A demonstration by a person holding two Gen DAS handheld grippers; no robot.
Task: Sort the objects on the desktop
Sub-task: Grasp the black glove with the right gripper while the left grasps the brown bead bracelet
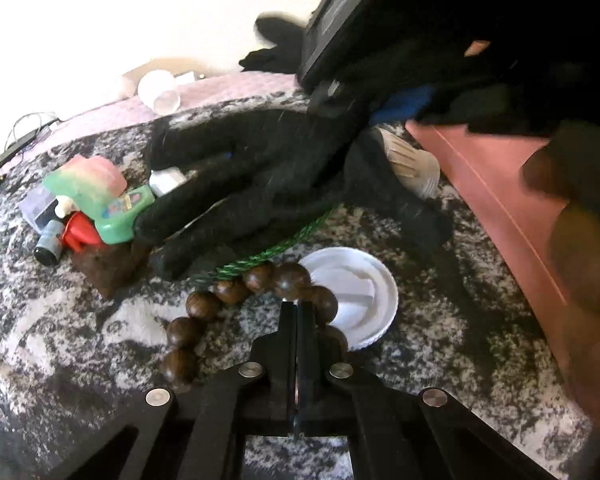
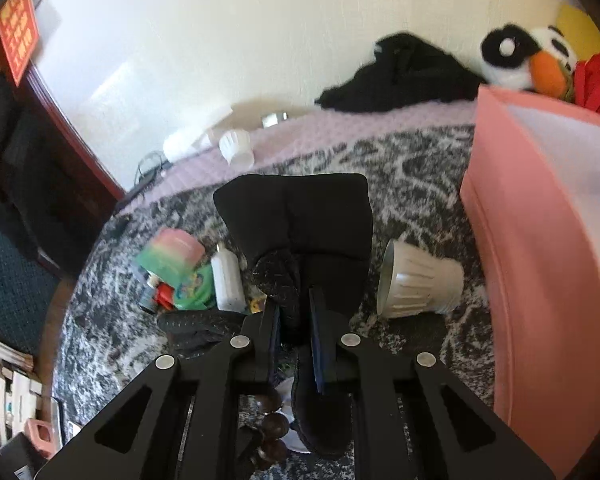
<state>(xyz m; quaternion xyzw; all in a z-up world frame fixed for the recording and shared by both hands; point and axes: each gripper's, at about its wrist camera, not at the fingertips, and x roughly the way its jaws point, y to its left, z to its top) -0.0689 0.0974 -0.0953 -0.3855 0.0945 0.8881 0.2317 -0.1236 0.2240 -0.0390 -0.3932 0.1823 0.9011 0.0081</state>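
Observation:
In the left wrist view my left gripper (image 1: 297,305) is shut, its tips at a string of brown wooden beads (image 1: 224,292) on the patterned blanket, beside a white lid (image 1: 360,292); whether it pinches the string is unclear. A black glove (image 1: 236,184) hangs from the other tool above. In the right wrist view my right gripper (image 2: 294,300) is shut on the black glove (image 2: 300,216), lifted over the blanket. The beads (image 2: 274,426) and white lid show below it.
A pink box (image 2: 532,264) stands at the right, also in the left wrist view (image 1: 496,196). A white ribbed cup (image 2: 420,284) lies on its side. A pile of small toys and bottles (image 2: 180,272) and a green rope (image 1: 276,248) lie left.

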